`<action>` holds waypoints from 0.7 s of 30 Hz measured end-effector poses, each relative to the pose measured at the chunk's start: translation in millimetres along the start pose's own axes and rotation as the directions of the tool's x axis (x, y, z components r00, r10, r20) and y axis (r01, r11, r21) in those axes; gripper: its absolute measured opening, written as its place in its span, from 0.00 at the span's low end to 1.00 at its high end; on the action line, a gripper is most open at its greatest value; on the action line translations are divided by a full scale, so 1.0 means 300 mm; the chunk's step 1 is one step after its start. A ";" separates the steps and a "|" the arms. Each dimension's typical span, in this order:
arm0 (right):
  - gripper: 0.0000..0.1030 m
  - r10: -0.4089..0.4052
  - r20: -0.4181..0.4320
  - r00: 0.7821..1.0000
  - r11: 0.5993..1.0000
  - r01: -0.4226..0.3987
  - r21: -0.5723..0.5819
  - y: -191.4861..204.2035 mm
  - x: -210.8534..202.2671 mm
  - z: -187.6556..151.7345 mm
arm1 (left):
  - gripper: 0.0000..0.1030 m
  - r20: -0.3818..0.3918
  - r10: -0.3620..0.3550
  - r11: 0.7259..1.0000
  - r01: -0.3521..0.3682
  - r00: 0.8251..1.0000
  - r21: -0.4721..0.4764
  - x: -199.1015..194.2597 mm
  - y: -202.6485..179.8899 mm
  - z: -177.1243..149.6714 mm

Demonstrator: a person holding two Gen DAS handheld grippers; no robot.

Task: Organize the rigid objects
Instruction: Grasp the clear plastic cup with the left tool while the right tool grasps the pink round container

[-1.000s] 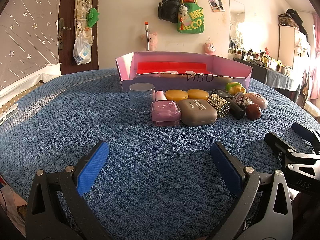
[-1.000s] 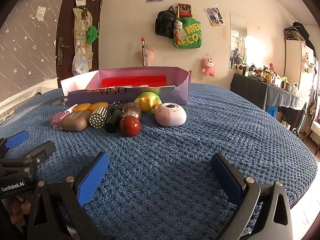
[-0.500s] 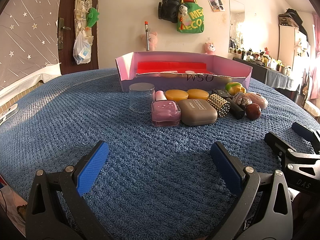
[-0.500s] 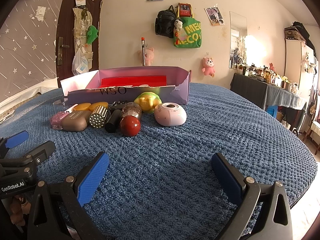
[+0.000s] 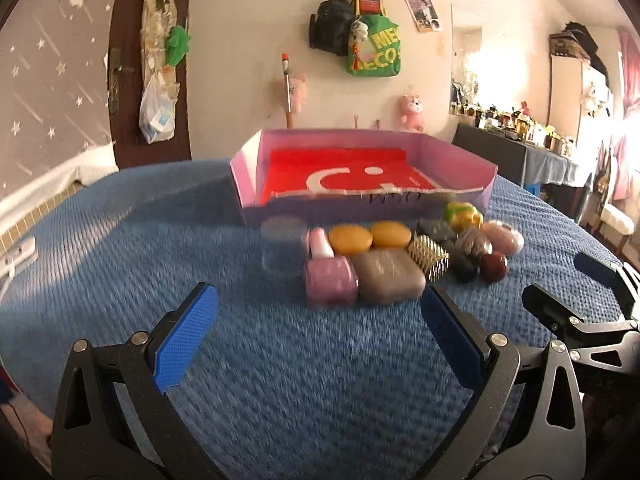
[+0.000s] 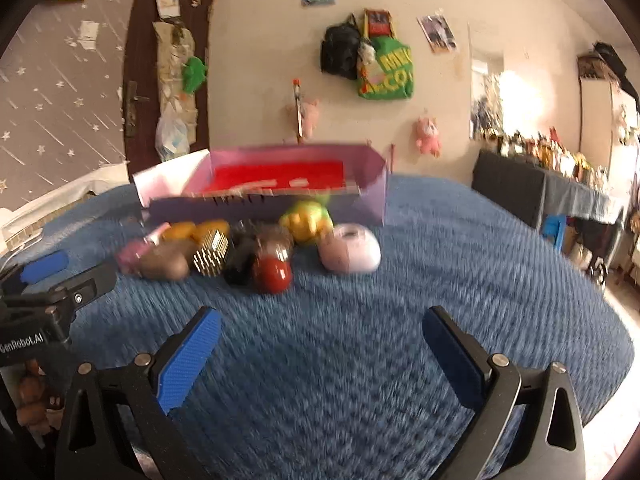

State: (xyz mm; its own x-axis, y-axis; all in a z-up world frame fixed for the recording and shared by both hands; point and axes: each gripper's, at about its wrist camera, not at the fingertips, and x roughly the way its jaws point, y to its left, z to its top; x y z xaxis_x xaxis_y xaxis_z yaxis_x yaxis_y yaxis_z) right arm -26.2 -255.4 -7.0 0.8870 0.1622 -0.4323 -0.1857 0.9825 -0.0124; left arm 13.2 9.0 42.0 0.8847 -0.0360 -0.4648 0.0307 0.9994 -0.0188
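We hold the left gripper [image 5: 318, 334] and right gripper [image 6: 320, 344] spread wide and empty at lower frame. Every trinket [image 5: 388, 276] sits clustered mid-frame on the blue cover [image 5: 120, 248]; the pink box [image 5: 456, 158] behind holds none we can see, so sorting looks unstarted.

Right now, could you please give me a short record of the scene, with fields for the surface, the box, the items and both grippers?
surface: blue knitted cover
box: pink box, open top, red floor, nothing visible inside
items: clustered in front of the box; pink bottle beside brown case, two yellow ovals, studded piece, red ball, pale pink pod, clear cup
left gripper: open, holding nothing, short of the items
right gripper: open, holding nothing
image quality: motion blur in both views
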 end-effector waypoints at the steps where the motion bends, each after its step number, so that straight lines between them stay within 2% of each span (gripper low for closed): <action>1: 1.00 -0.003 0.002 1.000 1.000 0.003 -0.015 0.001 -0.002 0.015 | 1.00 -0.011 -0.010 1.000 0.010 1.000 -0.002 0.006 0.006 0.017; 6: 1.00 0.026 0.005 1.000 0.999 -0.026 -0.046 -0.021 0.008 0.106 | 1.00 -0.128 -0.103 0.993 0.094 0.986 -0.071 0.079 0.059 0.091; 8: 1.00 0.033 -0.005 0.999 0.997 -0.034 -0.068 -0.021 0.030 0.144 | 1.00 -0.182 -0.123 0.990 0.108 0.976 -0.092 0.118 0.077 0.102; 12: 1.00 0.062 -0.090 0.994 0.994 -0.070 -0.083 -0.041 0.114 0.207 | 1.00 -0.292 -0.137 0.989 0.112 0.947 -0.100 0.203 0.104 0.110; 15: 1.00 0.069 -0.134 0.989 0.993 -0.082 -0.090 -0.067 0.164 0.240 | 1.00 -0.329 -0.146 0.987 0.117 0.933 -0.107 0.231 0.118 0.115; 17: 1.00 0.116 -0.206 0.972 0.992 -0.125 -0.032 -0.098 0.210 0.254 | 1.00 -0.328 -0.148 0.986 0.116 0.933 -0.117 0.234 0.138 0.127; 21: 1.00 0.091 -0.264 0.960 0.994 -0.104 -0.034 -0.122 0.265 0.270 | 1.00 -0.334 -0.129 0.990 0.106 0.934 -0.088 0.245 0.165 0.162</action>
State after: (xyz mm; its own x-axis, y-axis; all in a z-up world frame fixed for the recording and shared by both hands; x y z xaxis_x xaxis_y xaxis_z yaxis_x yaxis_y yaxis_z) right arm 85.3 -271.0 32.2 0.7228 0.2215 -0.6546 -0.2915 0.9566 0.0018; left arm 102.4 55.9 49.7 0.6665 -0.1637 -0.7273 0.0832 0.9858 -0.1457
